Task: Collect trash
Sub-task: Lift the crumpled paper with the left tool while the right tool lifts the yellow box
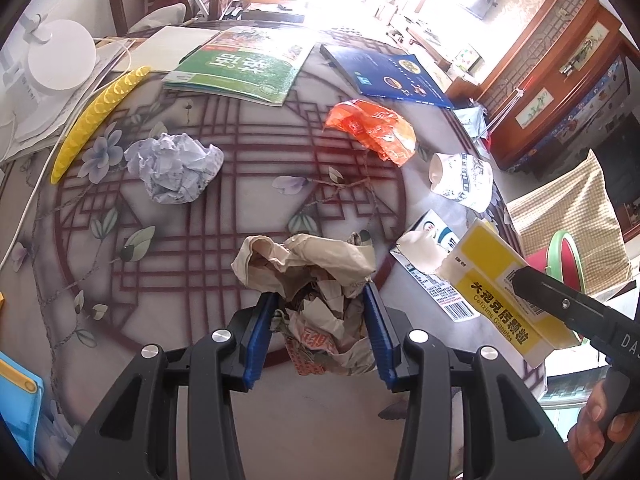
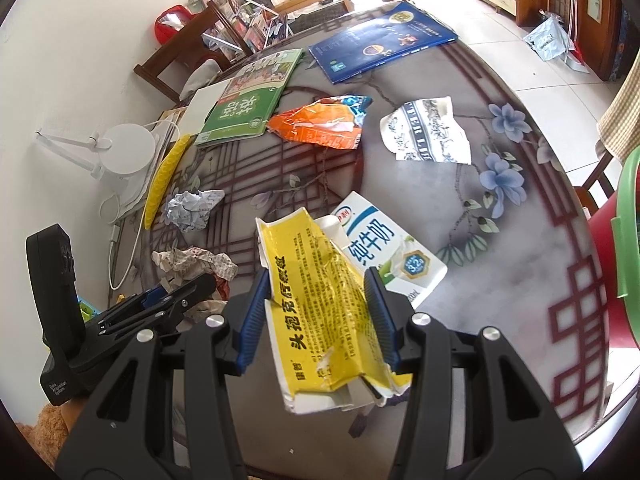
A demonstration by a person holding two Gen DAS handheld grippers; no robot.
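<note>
My left gripper (image 1: 320, 300) is shut on a crumpled brown paper wad (image 1: 308, 276), just above the round table (image 1: 240, 200). My right gripper (image 2: 318, 284) is shut on a torn yellow medicine box (image 2: 324, 312), held above the table; the box also shows in the left wrist view (image 1: 504, 292). Loose trash on the table: a crumpled white paper ball (image 1: 174, 166), an orange wrapper (image 1: 372, 126), a crushed paper cup (image 1: 460, 180) and a flattened milk carton (image 2: 384, 248).
A green book (image 1: 244, 64), a blue book (image 1: 390, 74), a yellow scaly toy (image 1: 94, 116) and a white lamp base (image 1: 60, 54) sit at the far side. A red bin with a green rim (image 2: 624, 248) stands at the table's right edge.
</note>
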